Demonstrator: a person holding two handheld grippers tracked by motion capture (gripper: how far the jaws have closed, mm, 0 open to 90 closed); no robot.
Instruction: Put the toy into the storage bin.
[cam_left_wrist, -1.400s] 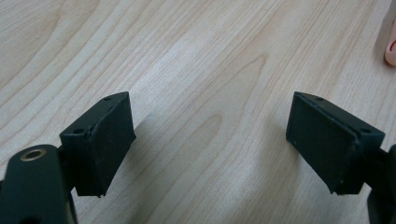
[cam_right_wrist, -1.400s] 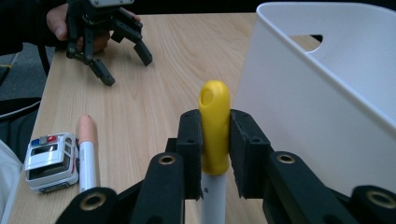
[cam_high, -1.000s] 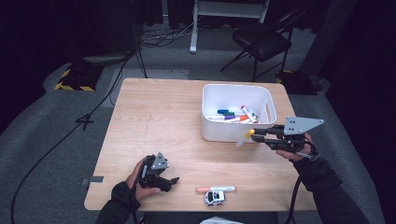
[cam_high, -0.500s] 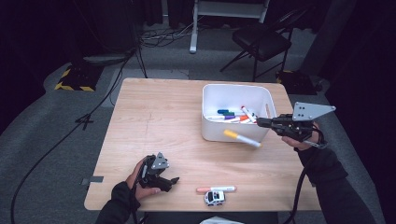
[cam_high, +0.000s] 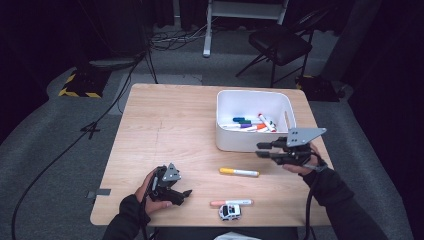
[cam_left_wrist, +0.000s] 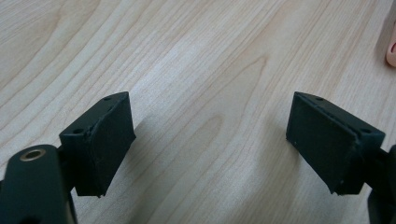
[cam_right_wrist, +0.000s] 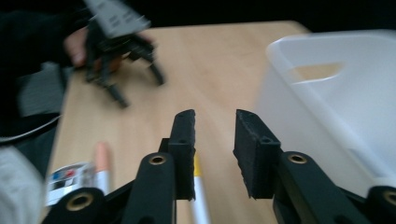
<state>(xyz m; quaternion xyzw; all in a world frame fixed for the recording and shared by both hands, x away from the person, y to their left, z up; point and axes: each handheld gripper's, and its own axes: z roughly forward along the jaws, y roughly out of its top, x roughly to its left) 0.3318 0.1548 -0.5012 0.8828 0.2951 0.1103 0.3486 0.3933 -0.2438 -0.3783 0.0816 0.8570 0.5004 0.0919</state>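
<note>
Now two markers lie loose, both grippers' jaws apart, right's just opening.

Bin behind loose marker — toy car nearest.

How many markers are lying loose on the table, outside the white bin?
2. The yellow-capped marker lies mid-table in front of the white bin. The pink-capped marker lies near the front edge, beside the toy car. More markers are inside the bin.
</note>
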